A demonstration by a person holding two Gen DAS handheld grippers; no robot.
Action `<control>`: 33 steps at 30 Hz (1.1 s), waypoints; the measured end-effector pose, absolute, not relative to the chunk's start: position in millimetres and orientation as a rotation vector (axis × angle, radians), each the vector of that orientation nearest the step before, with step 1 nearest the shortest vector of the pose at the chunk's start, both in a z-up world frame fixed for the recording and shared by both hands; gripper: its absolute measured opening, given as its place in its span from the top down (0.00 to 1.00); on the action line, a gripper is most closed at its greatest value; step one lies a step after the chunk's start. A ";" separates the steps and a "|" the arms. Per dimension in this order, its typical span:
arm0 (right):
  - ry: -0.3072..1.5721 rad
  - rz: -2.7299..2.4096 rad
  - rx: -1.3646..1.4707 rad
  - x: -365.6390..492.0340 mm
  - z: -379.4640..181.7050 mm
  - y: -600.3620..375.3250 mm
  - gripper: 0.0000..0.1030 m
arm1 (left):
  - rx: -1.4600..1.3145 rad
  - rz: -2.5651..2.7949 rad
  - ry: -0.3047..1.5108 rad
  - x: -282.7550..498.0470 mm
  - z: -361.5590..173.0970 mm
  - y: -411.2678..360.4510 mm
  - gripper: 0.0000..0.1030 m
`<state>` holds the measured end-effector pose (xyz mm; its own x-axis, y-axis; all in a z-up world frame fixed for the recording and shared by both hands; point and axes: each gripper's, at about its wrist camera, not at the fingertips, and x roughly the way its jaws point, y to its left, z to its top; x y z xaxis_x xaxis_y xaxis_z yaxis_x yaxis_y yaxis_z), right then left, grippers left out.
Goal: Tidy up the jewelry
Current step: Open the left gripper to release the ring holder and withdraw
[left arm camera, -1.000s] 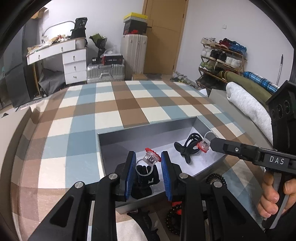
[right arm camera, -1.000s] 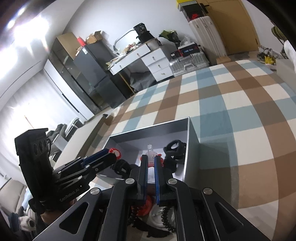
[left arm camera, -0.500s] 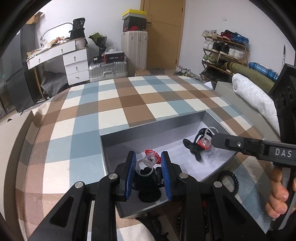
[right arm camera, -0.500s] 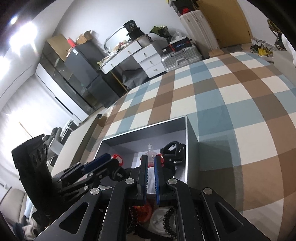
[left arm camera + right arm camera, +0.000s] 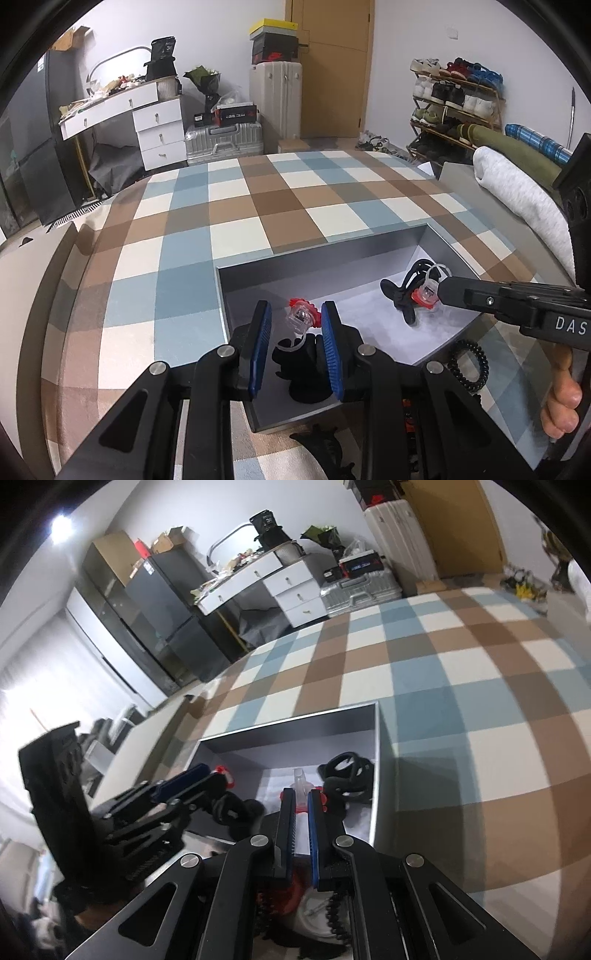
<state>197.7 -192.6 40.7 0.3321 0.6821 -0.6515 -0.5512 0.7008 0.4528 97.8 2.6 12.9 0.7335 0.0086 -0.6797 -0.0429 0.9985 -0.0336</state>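
Left wrist view shows the grey box (image 5: 332, 254) on the checked cloth (image 5: 236, 206); all positions below are referenced to this box. The left gripper (image 5: 295, 332) hangs over the near-left part of the box with its jaws moderately apart. A clear ring with a red top (image 5: 301, 317) sits between them, its red edge close against the right pad; whether that pad touches it cannot be told, and the left pad stands clear, so the ring is judged not clamped. Its band appears to rest on a black stand-like piece (image 5: 299, 365) on the box floor, probably so the ring stays upright. The right gripper (image 5: 441, 291) reaches in over the right wall of the box with its jaws drawn narrow on a second clear ring with a red base (image 5: 424, 293), holding it just beside a black looped piece (image 5: 410, 291) in the far-right part; this placement is judged to group like items inside one container. Right wrist view confirms the narrow gap of the right gripper (image 5: 302, 801) with the clear ring between the pads. Count: two clear-and-red rings, two black pieces inside the box, one box. Outside the near-right corner lies one black coiled hair tie (image 5: 467, 365); further beaded items below the near wall are too hidden to count.
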 end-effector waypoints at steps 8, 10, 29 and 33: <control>0.871 0.824 0.149 190.8 55.4 -198.9 0.69 | -0.032 -0.007 0.741 92.0 20.6 -7.2 0.77; 0.847 0.836 0.131 185.8 63.7 -203.5 0.60 | -0.022 -0.013 0.739 87.8 24.4 -9.6 0.70; 0.818 0.763 -0.086 152.3 63.1 -222.8 0.00 | -0.133 0.062 0.639 24.6 30.2 19.9 0.01; 0.839 0.756 -0.133 151.6 59.4 -221.2 0.00 | -0.145 0.058 0.664 25.1 25.1 19.8 0.01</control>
